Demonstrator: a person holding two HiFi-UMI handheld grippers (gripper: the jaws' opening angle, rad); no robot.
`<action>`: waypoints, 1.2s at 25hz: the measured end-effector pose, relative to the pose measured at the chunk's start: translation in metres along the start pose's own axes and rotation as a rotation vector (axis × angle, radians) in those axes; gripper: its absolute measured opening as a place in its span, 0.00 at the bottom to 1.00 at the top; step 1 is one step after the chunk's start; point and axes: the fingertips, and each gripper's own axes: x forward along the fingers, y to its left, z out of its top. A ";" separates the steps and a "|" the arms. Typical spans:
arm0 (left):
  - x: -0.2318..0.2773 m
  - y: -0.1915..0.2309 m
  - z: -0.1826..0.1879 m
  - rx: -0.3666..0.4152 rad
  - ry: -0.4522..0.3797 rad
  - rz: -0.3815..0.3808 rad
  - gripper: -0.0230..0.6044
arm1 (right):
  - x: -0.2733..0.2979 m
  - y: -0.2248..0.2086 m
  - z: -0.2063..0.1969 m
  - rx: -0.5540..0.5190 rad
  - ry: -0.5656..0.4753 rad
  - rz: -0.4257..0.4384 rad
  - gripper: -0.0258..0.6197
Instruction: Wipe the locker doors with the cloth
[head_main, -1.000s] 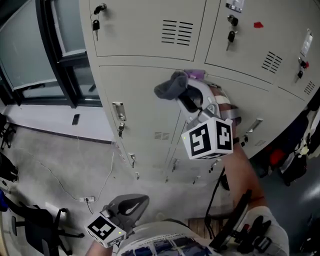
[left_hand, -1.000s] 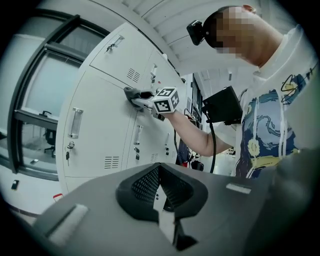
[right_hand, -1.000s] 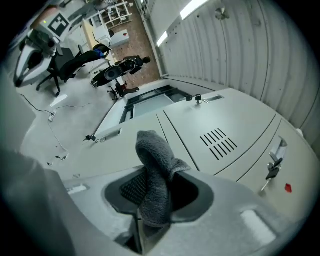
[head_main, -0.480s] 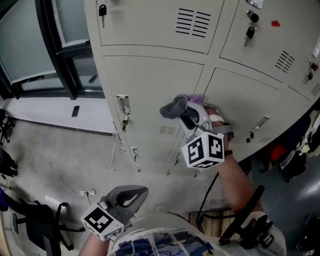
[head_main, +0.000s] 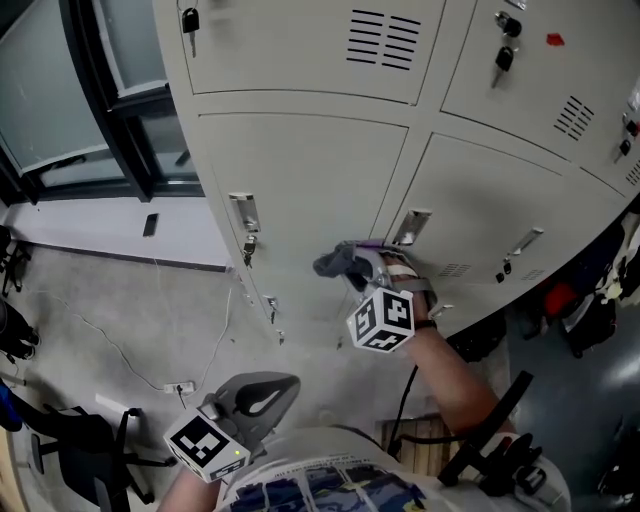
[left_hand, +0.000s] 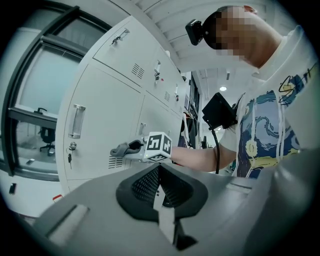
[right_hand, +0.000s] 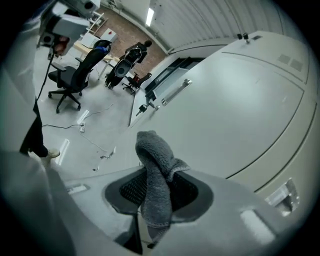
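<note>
"Grey cloth (right_hand: 155, 185), bunched up in the right gripper (head_main: 362, 272). Why carry it like that?"

"So a soft wad sticks out past the jaws and meets the metal before any hard part does, I'd say. The jaws are pinched tight on the lower part of the cloth, and the loose end stands up in front of them."

"Where is it on the locker doors (head_main: 300, 170)?"

"Low down, by the seam between two of the lower doors, just under a handle (head_main: 412, 226). The arm reaches out and down to get there. Whether the cloth is pressing on the paint or is just short of it, I can't tell from where I stand."

"And the left gripper (head_main: 255, 400)?"

"It hangs well back from the doors, down by the person's shirt (head_main: 330, 480), and I'd guess that's to keep it out of the way, since one cloth needs only one gripper. Its jaws are closed together with nothing between them."

"So how much is wiped?"

"I can't say. The doors look alike all over."
</note>
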 end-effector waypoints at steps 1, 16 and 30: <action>-0.001 0.000 0.001 0.001 0.000 0.002 0.04 | 0.004 0.006 -0.003 -0.009 0.012 0.007 0.22; -0.014 0.005 -0.003 0.002 0.001 0.035 0.04 | 0.053 0.074 -0.040 -0.035 0.165 0.156 0.22; -0.028 0.001 0.005 0.019 -0.043 0.035 0.04 | -0.018 0.019 0.027 -0.029 0.053 0.081 0.22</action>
